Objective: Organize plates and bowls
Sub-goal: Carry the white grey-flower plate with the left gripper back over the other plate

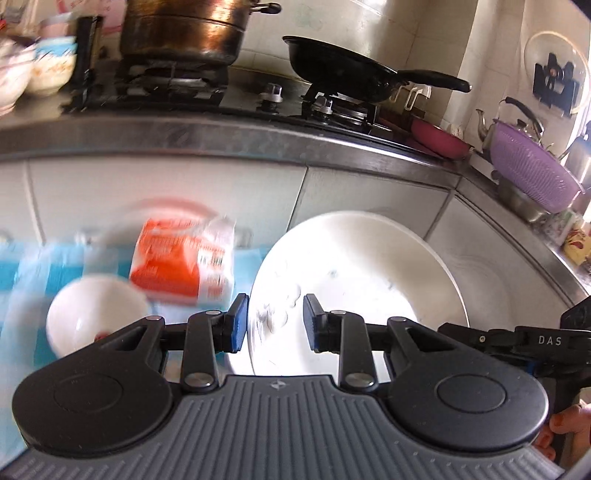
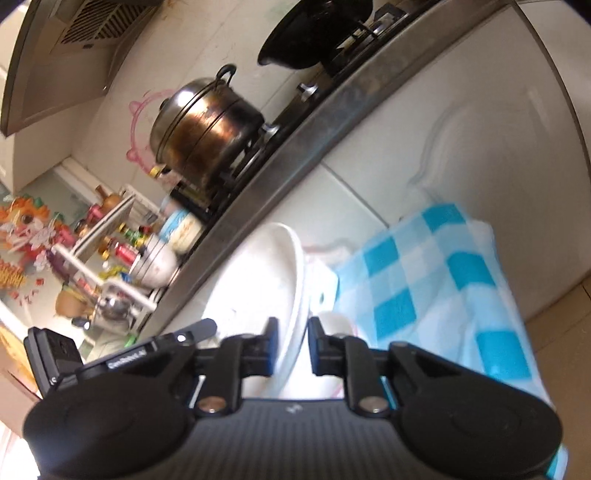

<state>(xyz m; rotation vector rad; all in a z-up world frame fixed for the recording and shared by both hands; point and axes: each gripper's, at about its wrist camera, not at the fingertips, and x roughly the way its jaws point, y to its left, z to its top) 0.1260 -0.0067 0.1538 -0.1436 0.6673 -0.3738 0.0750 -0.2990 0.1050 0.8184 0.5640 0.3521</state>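
A large white plate (image 1: 354,280) is held tilted in the air in front of the white cabinets. My left gripper (image 1: 275,321) straddles its near rim, jaws partly open around it. My right gripper (image 2: 291,345) straddles the opposite rim of the same plate (image 2: 258,280), jaws close to the rim; whether the pads press on it I cannot tell. The right gripper's body shows at the right edge of the left wrist view (image 1: 517,339). A small white bowl (image 1: 92,314) sits blurred at lower left on a blue checked cloth (image 2: 436,280).
An orange and white packet (image 1: 184,258) lies on the cloth. Above is the steel counter edge (image 1: 258,136) with a gas hob, a brown pot (image 1: 184,29), a black pan (image 1: 343,70), a purple colander (image 1: 532,170) and stacked bowls (image 1: 48,66).
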